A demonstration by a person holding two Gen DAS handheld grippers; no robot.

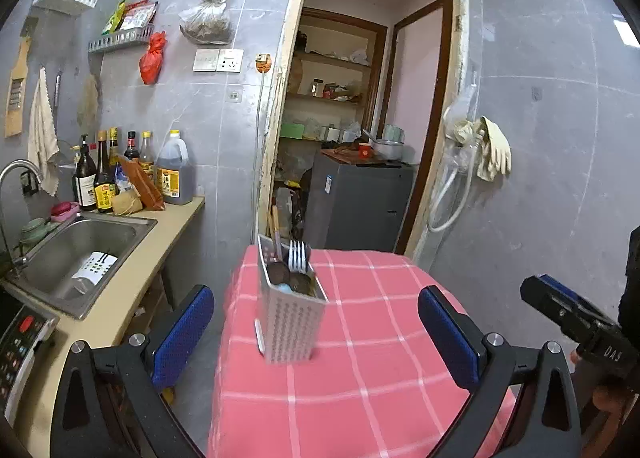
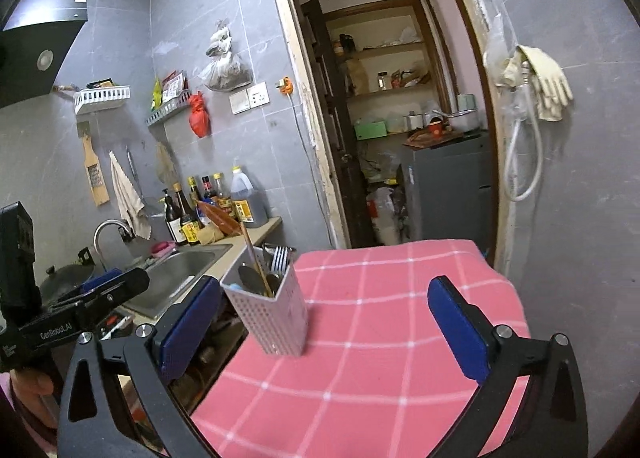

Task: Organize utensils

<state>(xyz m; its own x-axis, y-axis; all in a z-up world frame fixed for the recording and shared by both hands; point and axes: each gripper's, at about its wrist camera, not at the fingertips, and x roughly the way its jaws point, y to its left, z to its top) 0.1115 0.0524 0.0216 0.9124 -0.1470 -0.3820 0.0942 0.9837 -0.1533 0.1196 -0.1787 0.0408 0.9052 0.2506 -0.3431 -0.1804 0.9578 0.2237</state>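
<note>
Left tool point(image 1: 316, 328) spread wide, empty, angled slightly down at utensil holder point(image 1: 289, 322), right tool point(image 2: 325, 322) likewise.

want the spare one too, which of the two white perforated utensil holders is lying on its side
The holder in the sink lies on its side, empty; the other holder stands upright on the pink checked tablecloth.

The perforated grey plastic utensil holder point(image 1: 289, 322) hides the lower ends of its forks point(image 1: 297, 256) and spoons. The pink checked bench point(image 2: 360, 358) near edge is cropped by both views.
</note>
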